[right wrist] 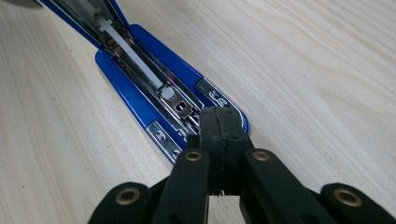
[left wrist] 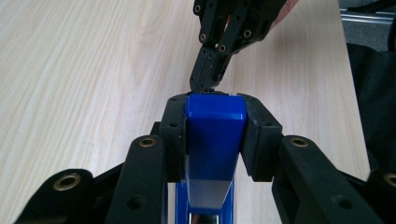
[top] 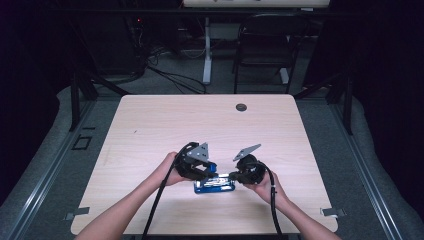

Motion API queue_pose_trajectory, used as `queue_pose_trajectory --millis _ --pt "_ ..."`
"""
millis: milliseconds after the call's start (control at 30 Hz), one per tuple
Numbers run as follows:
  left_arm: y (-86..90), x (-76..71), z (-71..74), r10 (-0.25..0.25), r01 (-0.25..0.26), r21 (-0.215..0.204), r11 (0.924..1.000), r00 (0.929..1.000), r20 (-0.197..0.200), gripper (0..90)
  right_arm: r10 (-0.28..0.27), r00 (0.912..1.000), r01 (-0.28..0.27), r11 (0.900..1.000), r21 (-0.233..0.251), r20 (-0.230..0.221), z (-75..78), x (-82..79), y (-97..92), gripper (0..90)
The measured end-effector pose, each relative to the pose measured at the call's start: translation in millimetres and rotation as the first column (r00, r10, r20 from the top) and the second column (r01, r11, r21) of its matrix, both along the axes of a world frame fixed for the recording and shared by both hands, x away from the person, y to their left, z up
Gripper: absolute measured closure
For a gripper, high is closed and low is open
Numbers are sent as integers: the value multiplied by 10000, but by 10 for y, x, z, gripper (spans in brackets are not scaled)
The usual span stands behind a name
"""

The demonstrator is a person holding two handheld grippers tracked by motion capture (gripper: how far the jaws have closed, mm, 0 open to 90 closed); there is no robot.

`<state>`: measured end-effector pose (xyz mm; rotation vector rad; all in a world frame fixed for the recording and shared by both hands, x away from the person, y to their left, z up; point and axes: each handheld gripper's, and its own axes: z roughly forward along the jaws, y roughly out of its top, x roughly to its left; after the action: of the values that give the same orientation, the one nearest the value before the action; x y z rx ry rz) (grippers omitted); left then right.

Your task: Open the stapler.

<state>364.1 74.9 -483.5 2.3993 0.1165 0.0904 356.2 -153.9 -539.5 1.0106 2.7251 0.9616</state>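
Observation:
A blue stapler (top: 215,186) lies near the table's front edge, swung open. My left gripper (left wrist: 215,116) is shut on the blue top cover (left wrist: 215,140), one pad on each side, holding it raised off the base. In the right gripper view the blue base (right wrist: 116,88) and the shiny metal staple channel (right wrist: 154,81) lie bare on the wood. My right gripper (right wrist: 219,126) is shut with its jaws pressed together, tips resting on the front end of the channel. That same gripper (left wrist: 205,79) reaches in from above in the left gripper view. From the high view, left gripper (top: 207,170) and right gripper (top: 232,176) meet over the stapler.
The light wooden table (top: 165,125) has a dark round grommet (top: 241,107) near its far edge. A black chair (top: 265,45) and a white desk leg (top: 207,55) stand beyond it. Cables trail from both grippers toward the front edge.

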Motion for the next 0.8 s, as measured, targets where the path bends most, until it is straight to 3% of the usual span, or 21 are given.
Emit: queue_pose_trajectory --millis 233,800 --pt "178 -22 27 141 -143 -106 9998 9998 -139 661 102 9999 -100 9997 -235 77 12 -7 8 900" --pt "609 -89 -26 809 -806 71 9967 9954 -521 657 64 10000 -64 9999 -136 2 9 3 4 900"
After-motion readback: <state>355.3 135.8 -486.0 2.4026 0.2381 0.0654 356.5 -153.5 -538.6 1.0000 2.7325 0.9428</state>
